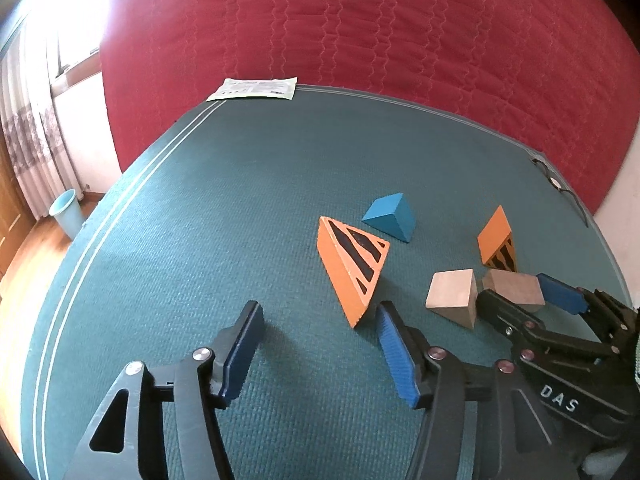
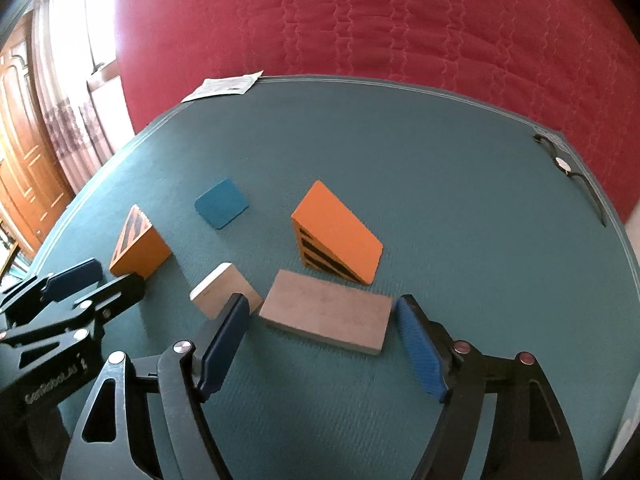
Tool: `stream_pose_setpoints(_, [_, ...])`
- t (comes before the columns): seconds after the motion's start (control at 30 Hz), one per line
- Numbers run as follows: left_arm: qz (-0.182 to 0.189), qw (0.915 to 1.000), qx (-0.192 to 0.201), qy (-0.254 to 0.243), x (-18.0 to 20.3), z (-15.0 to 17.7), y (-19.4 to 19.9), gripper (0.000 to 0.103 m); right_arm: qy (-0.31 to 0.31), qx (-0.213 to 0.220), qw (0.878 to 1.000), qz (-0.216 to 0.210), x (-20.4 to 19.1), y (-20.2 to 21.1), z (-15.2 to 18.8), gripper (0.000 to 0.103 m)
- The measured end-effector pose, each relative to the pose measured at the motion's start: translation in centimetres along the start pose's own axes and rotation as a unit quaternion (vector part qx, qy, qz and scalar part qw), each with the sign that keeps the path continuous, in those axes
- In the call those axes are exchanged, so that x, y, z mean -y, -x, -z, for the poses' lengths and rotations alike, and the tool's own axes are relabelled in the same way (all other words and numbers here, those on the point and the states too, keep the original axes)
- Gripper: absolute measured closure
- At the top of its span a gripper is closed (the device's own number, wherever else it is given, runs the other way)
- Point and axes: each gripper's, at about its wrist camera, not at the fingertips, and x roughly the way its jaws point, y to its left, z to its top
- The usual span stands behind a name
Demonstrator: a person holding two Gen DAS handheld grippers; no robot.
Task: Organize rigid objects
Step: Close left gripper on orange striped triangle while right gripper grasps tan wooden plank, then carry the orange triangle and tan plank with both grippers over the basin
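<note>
Blocks sit scattered on the green desk point(image 2: 440, 140). My right tool point(image 2: 320, 340) hangs with jaws spread and empty, straddling the grey slab point(image 2: 326, 310) lying flat just ahead. Slab looks like painted wood: rigid, light, matte, not fragile; I'd pinch it across its short ends. Left tool point(image 1: 320, 344) is also spread and empty, beside the striped orange wedge point(image 1: 352, 264). Sloped faces would probably slip, though fisheye bend makes angles hard to judge.

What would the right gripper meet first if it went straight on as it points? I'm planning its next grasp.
Probably the flat grey block, lying just ahead between the open right gripper fingers; the striped orange wedge sits behind it.
</note>
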Motion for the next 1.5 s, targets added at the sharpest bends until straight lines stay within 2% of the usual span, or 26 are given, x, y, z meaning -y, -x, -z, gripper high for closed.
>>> stream_pose_setpoints(0.1, [0.001,1.0,0.001,-0.001,0.0,0.1,0.1,0.039,-0.002,0.0,1.0,0.001,0.1,-0.1,-0.2,0.027])
stream_pose_setpoints(0.23, [0.004,1.0,0.003,-0.005,0.0,0.1,0.1,0.036,-0.001,0.002,1.0,0.012,0.1,-0.1,-0.2,0.037])
stream_pose_setpoints(0.43, [0.008,1.0,0.005,-0.001,-0.2,-0.2,0.2,0.028,-0.008,0.004,1.0,0.007,1.3,0.7,0.7,0.037])
stream_pose_setpoints(0.6, [0.003,1.0,0.007,0.003,-0.3,-0.8,0.1,0.027,-0.013,0.004,1.0,-0.002,2.1,1.8,2.0,0.037])
stream_pose_setpoints(0.73, [-0.008,0.9999,0.013,0.007,-0.6,-1.7,0.0,0.019,-0.015,0.005,1.0,-0.004,2.2,2.3,2.7,0.037])
stream_pose_setpoints(1.0, [-0.023,0.9997,0.003,0.011,0.2,-2.7,-1.1,0.019,-0.02,0.008,1.0,-0.01,2.4,2.4,2.8,0.037])
stream_pose_setpoints(1.1, [-0.028,0.9996,-0.004,0.009,0.6,-2.8,-1.6,0.025,-0.022,0.008,1.0,-0.012,2.5,2.5,2.9,0.037])
stream_pose_setpoints(1.17, [-0.029,0.9995,-0.01,0.009,0.6,-2.9,-2.1,0.032,-0.023,0.009,1.0,-0.013,2.6,2.5,3.0,0.037])
stream_pose_setpoints(1.27, [-0.033,0.9994,-0.009,0.008,0.7,-3.0,-2.2,0.037,-0.026,0.01,1.0,-0.015,2.6,2.5,2.9,0.037])
stream_pose_setpoints(1.43, [-0.03,0.9995,-0.001,0.009,0.6,-3.1,-2.3,0.059,-0.025,0.01,1.0,-0.014,2.6,2.5,2.9,0.037])
stream_pose_setpoints(1.5, [-0.026,0.9996,0.0,0.006,0.6,-2.9,-2.1,0.059,-0.025,0.01,1.0,-0.014,2.6,2.5,3.0,0.037])
